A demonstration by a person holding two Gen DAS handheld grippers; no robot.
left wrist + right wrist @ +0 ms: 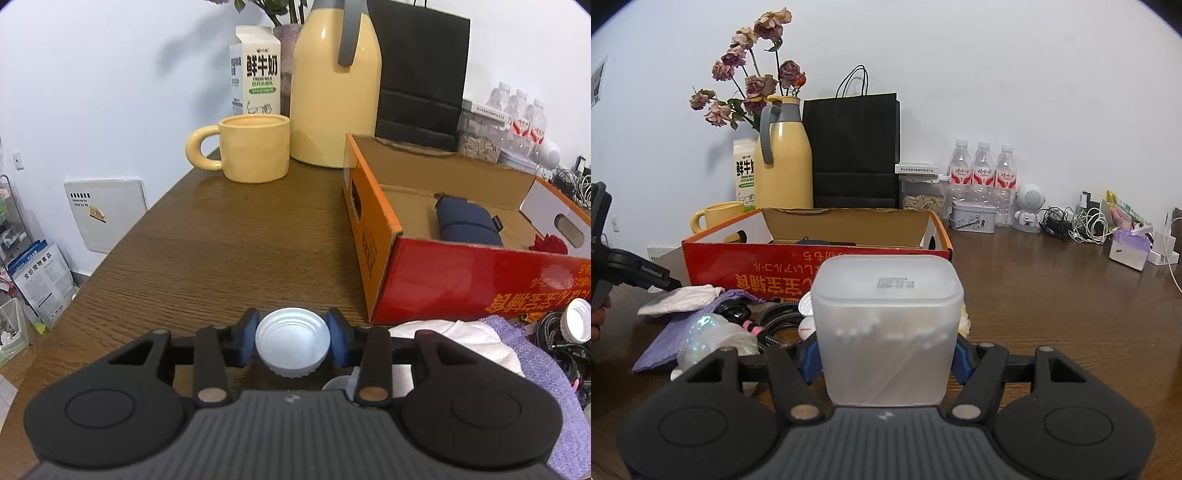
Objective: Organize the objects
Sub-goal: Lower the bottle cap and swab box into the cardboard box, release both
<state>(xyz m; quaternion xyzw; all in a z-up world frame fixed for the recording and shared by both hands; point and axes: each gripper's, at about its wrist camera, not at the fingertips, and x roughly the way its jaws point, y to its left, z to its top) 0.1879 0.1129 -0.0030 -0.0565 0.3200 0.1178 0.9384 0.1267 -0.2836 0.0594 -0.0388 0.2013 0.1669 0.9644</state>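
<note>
My left gripper [293, 341] is shut on a white screw cap [291, 338], its blue pads pressing on both sides; the cap's hollow faces up, low above the wooden table [229, 240]. My right gripper [886, 360] is shut on a frosted plastic box [888, 325] with cotton swabs inside, printed bottom up. A red and orange cardboard box [461, 284] [812, 266] stands open ahead, with a navy pouch [467, 221] and something red [550, 243] inside. In front of it lies a pile: white cloth [683, 297], purple cloth [672, 332], braided cable [775, 317].
At the back stand a yellow mug [255, 147], a yellow jug [334, 85], a milk carton [258, 70] and a black paper bag [855, 147]. Water bottles [982, 166], a tin [971, 218] and chargers [1082, 221] line the wall on the right. The table's edge [122, 236] drops off at the left.
</note>
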